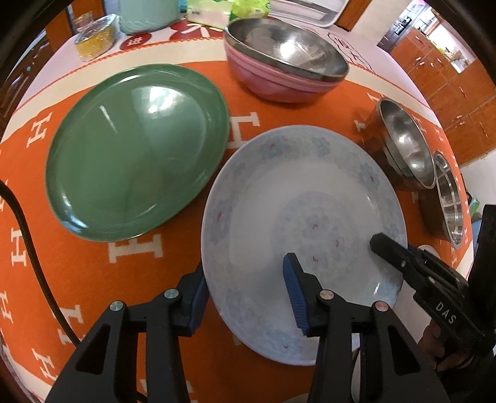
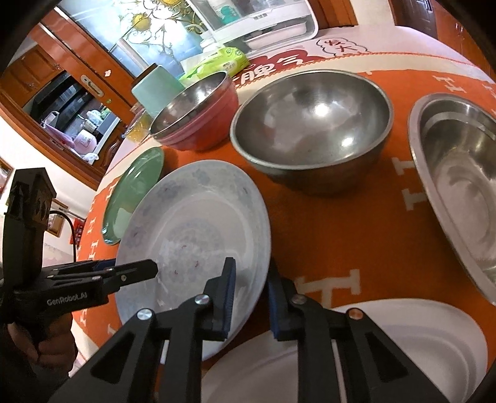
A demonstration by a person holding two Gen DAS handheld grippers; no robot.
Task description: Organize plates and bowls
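Observation:
A white plate with a pale blue flower pattern point(image 1: 297, 198) lies on the orange tablecloth point(image 1: 93, 279), and both grippers hold it. My left gripper point(image 1: 245, 269) straddles its left rim, one blue pad outside the edge and the other on the inner slope. My right gripper point(image 2: 252, 282) is shut on the opposite rim point(image 2: 260, 235), which runs between its two pads. A green plate point(image 1: 136, 152) lies flat to the left. Behind stands a pink bowl point(image 1: 272, 83) with a steel bowl point(image 1: 288, 46) nested in it.
A steel bowl point(image 2: 313, 124) and a wide steel basin point(image 2: 458, 173) stand to the right of the flowered plate. A plain white plate point(image 2: 403, 350) lies at the near edge under my right gripper. A jar point(image 1: 96, 37), a mint canister point(image 1: 145, 15) and a wipes pack point(image 2: 223, 62) crowd the back.

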